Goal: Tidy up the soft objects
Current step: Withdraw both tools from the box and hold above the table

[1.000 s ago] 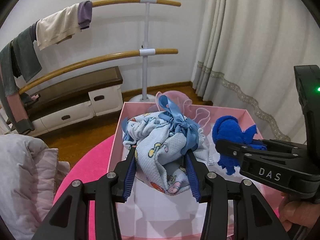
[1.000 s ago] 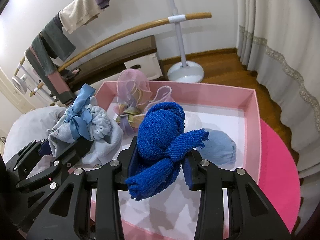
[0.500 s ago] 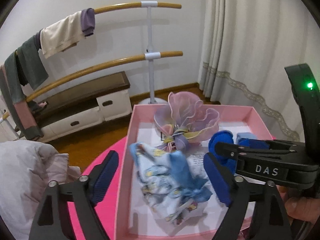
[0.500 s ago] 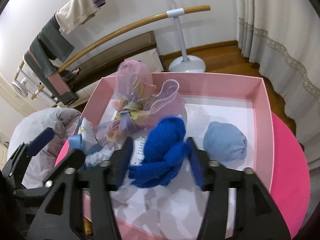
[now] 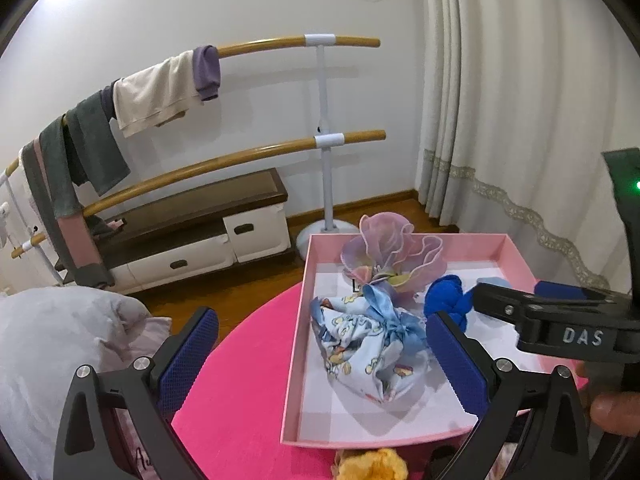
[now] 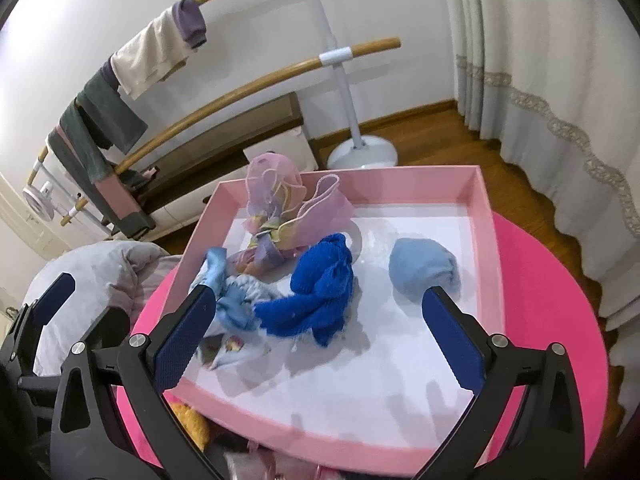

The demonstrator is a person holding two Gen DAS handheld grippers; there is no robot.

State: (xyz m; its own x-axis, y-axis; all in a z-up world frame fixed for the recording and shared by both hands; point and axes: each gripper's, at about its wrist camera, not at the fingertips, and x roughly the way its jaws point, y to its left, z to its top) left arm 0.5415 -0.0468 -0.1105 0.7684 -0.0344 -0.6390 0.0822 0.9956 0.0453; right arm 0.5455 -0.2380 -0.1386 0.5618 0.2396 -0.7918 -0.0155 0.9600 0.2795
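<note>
In the left wrist view, the left tool [image 5: 320, 354] has just been opening and now stands released, its blue pads spread wide with nothing pressed between them. Beyond it a pink box [image 5: 297, 344] sits on a round pink surface [image 5: 240, 380]. A printed bundle [image 5: 368, 352] tied with a blue ribbon lies inside the box by its left wall, free of the pads. Behind it, toward the far wall, sits a pink organza pouch [image 5: 394, 256], and to the right a blue knit [image 5: 444, 300] is partly hidden by the right tool's dark body. A yellow fluffy thing [image 5: 374, 466] peeks at the near edge of the surface, outside the box. In the right wrist view, the right tool [image 6: 316, 336] has also just been opening and hangs released over the box [image 6: 490, 224]. The blue knit [image 6: 320, 296] lies on the white floor of the box near its middle, clear of both pads. The printed bundle [image 6: 228, 308] touches it on the left, the pouch [image 6: 280, 208] stands behind near the far left corner, and a pale blue ball [image 6: 424, 268] lies apart toward the right wall.
</note>
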